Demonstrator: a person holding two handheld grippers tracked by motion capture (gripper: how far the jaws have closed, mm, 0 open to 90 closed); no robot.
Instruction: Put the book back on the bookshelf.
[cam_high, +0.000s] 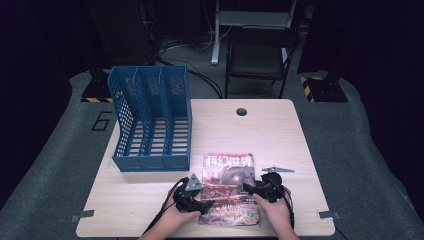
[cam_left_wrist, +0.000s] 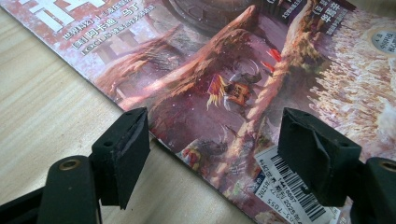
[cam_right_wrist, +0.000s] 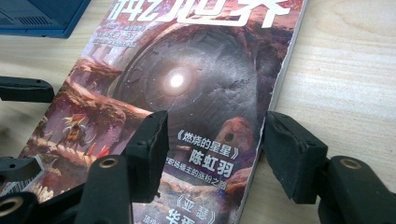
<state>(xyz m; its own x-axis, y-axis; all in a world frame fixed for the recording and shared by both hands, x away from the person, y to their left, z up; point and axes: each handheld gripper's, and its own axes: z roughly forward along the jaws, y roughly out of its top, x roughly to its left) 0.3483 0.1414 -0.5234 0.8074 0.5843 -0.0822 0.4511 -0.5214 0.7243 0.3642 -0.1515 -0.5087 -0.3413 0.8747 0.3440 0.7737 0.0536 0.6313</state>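
Left gripper (cam_left_wrist: 212, 154) and right gripper (cam_right_wrist: 212, 154), jaws apart and grasping nothing, each straddle one side edge of the magazine (cam_high: 229, 187), which lies flat at the table's (cam_high: 300, 150) near edge; blue file rack (cam_high: 152, 120) beyond.

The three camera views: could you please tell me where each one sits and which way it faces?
High view: above the person's side, looking forward and down on the table; forearms, left gripper, right gripper.
Left gripper view: rides that gripper, facing the magazine edge; own open jaws.
Right gripper view: rides that gripper, facing the magazine's other edge; own open jaws.
Shared: the magazine; high and right also share the blue file rack.
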